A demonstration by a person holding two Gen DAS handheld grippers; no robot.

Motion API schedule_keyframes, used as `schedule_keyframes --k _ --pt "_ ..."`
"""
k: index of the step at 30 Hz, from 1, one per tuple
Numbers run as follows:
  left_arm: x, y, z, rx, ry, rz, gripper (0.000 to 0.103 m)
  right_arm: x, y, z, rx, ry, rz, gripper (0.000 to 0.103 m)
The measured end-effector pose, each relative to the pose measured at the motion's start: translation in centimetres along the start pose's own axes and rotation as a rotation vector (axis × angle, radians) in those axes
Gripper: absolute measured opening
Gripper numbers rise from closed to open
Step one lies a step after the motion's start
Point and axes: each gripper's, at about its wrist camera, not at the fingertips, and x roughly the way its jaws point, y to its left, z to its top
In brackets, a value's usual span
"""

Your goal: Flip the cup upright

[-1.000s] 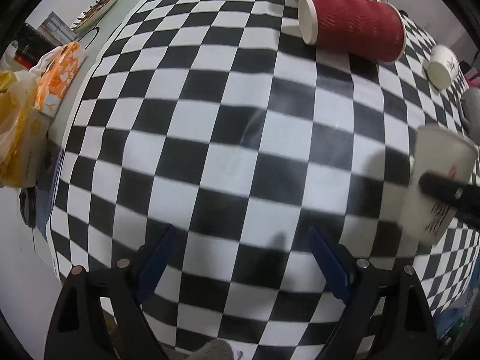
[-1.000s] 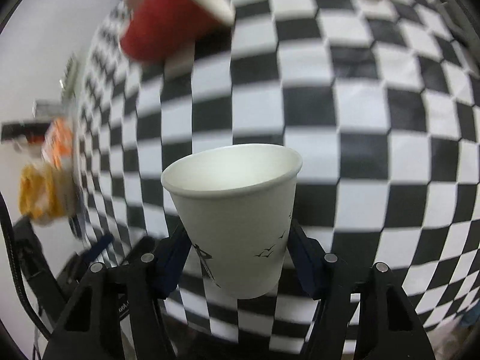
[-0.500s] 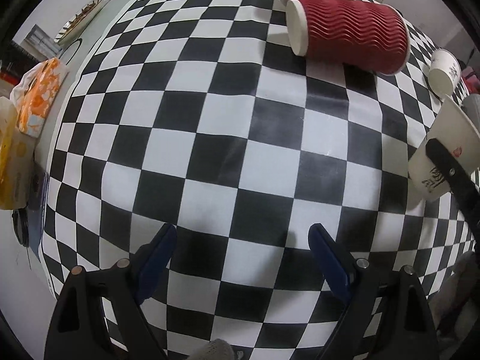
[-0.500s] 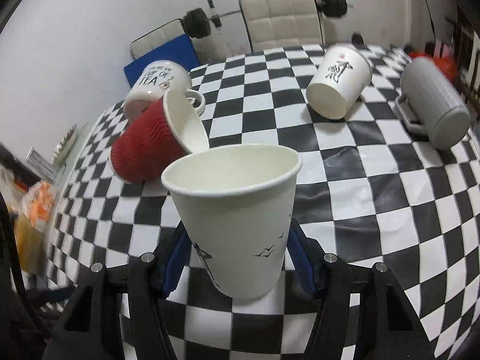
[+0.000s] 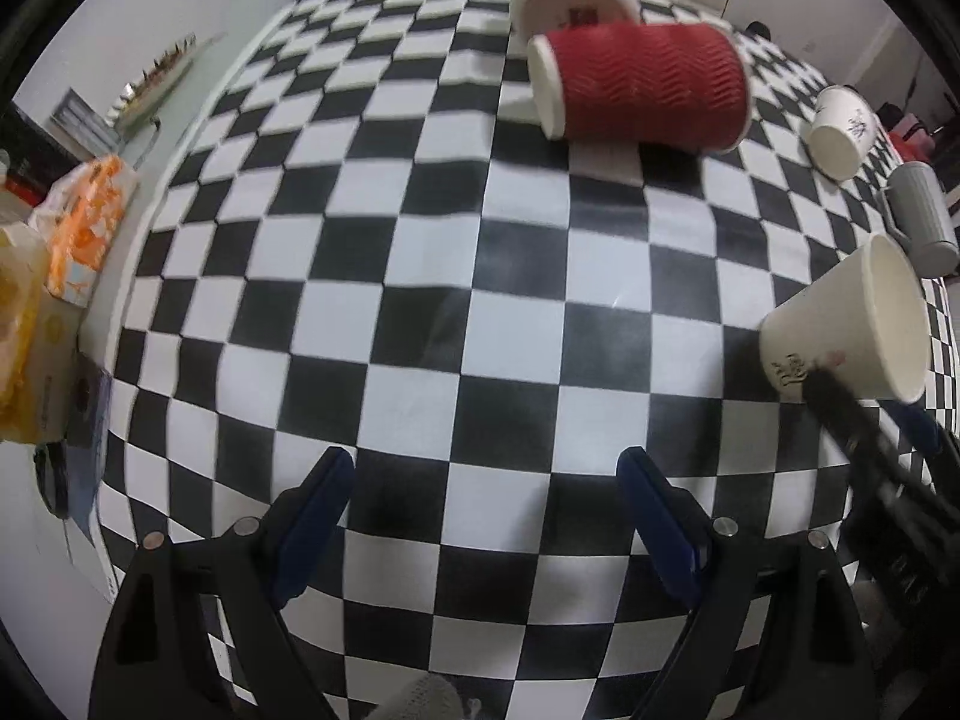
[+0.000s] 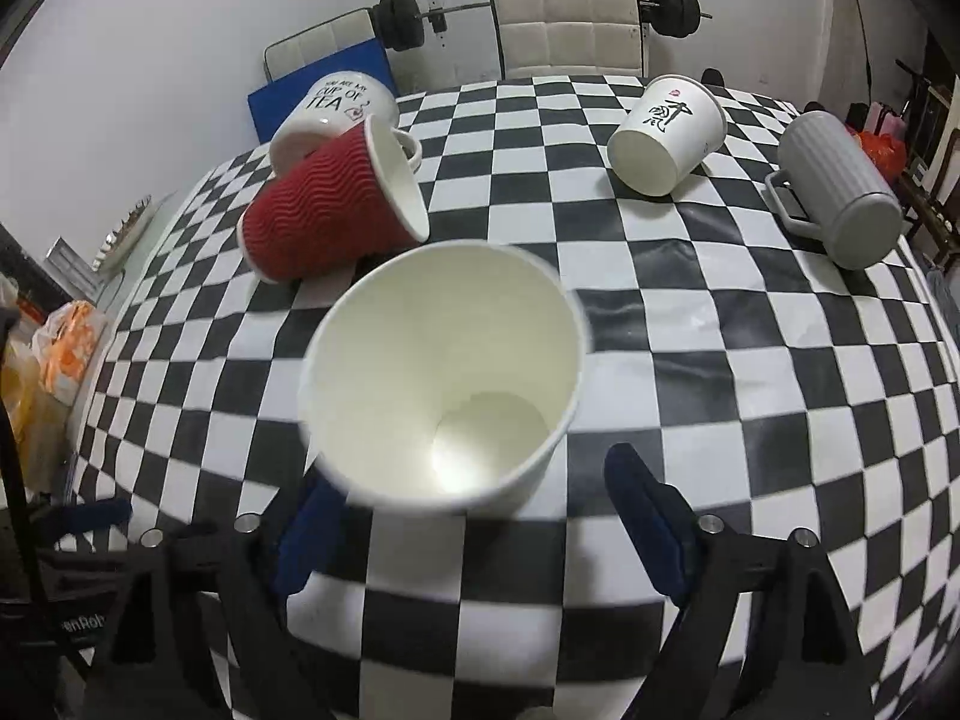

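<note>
The plain white paper cup (image 6: 441,378) sits tilted on the checkered worktop (image 6: 750,372), probably free between the right gripper (image 6: 474,516) jaws, which stand apart. The left gripper (image 5: 486,510) jaws are apart too, holding nothing.

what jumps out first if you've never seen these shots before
The white paper cup fills the middle of the right wrist view, mouth toward the camera, just ahead of the open right gripper. Behind it, on the checkered table, a red ribbed cup lies on its side against a tipped white mug. Farther right lie another paper cup and a grey mug.
</note>
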Motion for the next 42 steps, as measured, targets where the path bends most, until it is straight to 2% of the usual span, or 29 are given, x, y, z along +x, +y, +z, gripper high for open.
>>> schedule_keyframes --k 3,6,10,13,22,32,42 --pt "-1.8 -0.2 -0.6 0.014 -0.054 0.011 0.09 -1.4 0.5 -0.9 -0.02 0.007 -0.056 0.091" --pt "-3.8 -0.2 -1.3 0.028 -0.11 0.019 0.099 -3.5 0.2 -1.9 0.003 0.014 -0.115 0.091" --pt "-7.0 -0.7 -2.2 0.059 -0.196 0.024 0.101 -7.4 -1.0 -2.3 0.06 0.002 -0.217 0.091" --pt "-9.7 -1.0 -2.5 0.068 -0.234 0.015 0.102 -10.3 -1.8 -2.2 0.094 -0.008 -0.258 0.092" --pt "-19.0 -2.9 -5.8 0.067 -0.33 -0.042 0.102 -21.2 -2.7 -2.2 0.116 -0.019 -0.249 0.092" --pt "-28.2 -3.1 -9.6 0.042 -0.435 -0.021 0.102 -33.0 -1.5 -2.4 0.033 -0.092 -0.242 0.092" --pt "-32.0 -2.2 -10.6 -0.011 -0.377 0.016 0.102 -38.6 -0.1 -2.0 -0.012 -0.054 -0.203 0.092"
